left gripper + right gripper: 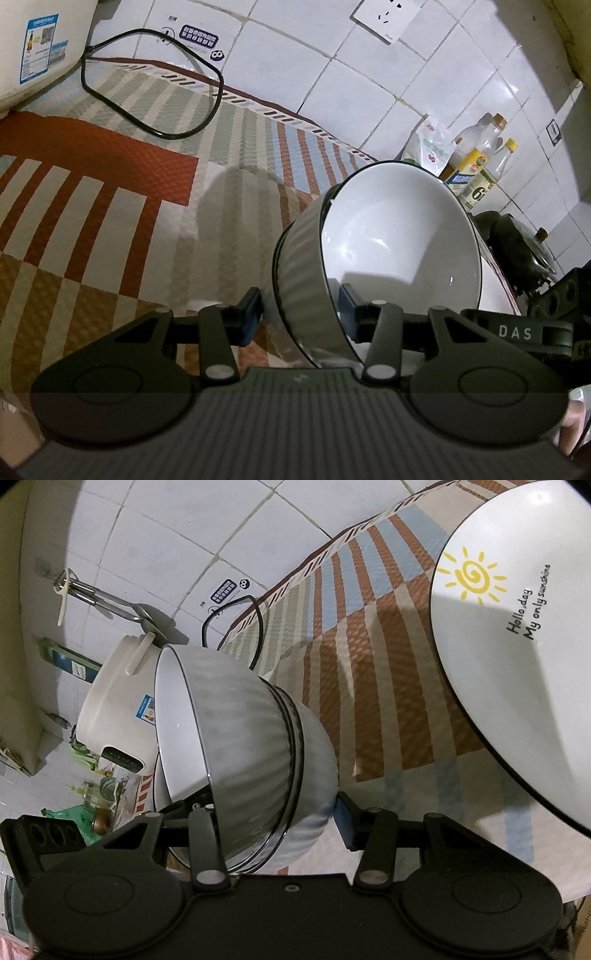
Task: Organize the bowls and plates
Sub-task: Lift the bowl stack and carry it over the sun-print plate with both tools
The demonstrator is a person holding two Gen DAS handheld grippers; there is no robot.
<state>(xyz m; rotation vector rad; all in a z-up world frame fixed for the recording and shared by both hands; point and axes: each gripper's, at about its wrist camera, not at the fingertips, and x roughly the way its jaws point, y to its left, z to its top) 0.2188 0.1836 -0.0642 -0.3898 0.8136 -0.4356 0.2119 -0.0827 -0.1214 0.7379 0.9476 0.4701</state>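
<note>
Two nested grey ribbed bowls with white insides and black rims are held tilted above the striped mat. In the left wrist view the bowl stack (388, 251) has its wall between the fingers of my left gripper (301, 308), which is shut on it. In the right wrist view the same bowl stack (251, 760) sits between the fingers of my right gripper (273, 812), also shut on it. A large white plate (524, 657) with a yellow sun and black lettering lies on the mat at the right.
A striped mat (110, 206) covers the counter. A white rice cooker (118, 709) and its black cord (155, 92) are by the tiled wall. Oil bottles (476, 162) and a dark object stand at the right. Utensils (99, 598) hang on the wall.
</note>
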